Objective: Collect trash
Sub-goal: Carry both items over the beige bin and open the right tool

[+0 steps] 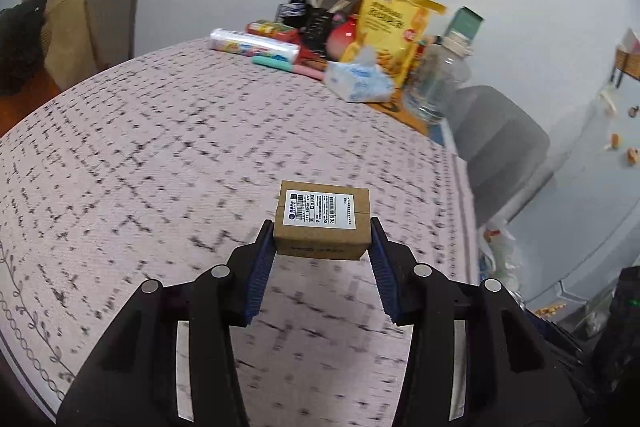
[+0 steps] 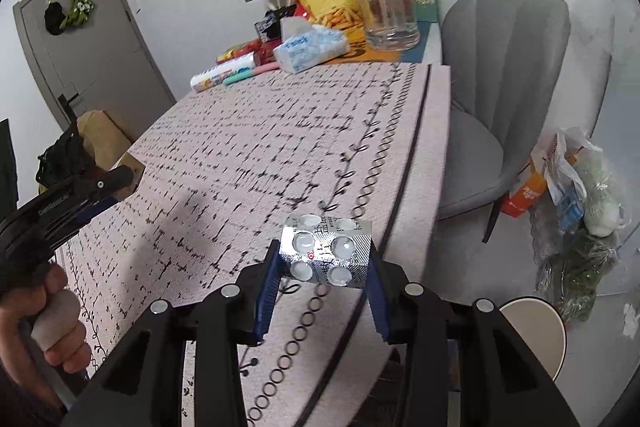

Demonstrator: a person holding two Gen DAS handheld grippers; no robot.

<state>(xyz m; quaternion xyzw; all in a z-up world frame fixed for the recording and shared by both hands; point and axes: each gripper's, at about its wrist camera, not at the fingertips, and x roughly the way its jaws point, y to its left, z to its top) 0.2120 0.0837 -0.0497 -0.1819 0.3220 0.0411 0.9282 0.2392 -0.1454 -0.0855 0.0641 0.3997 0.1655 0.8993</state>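
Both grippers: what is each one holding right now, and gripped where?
Left gripper clamps a small cardboard box with a shipping label by its two end faces. Right gripper clamps an emptied foil blister pack by its two side edges.

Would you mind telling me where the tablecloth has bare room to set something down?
The tablecloth is bare from the near edge up to the plastic roll and tissue pack. The far end is crowded around the yellow snack bag and clear jar.
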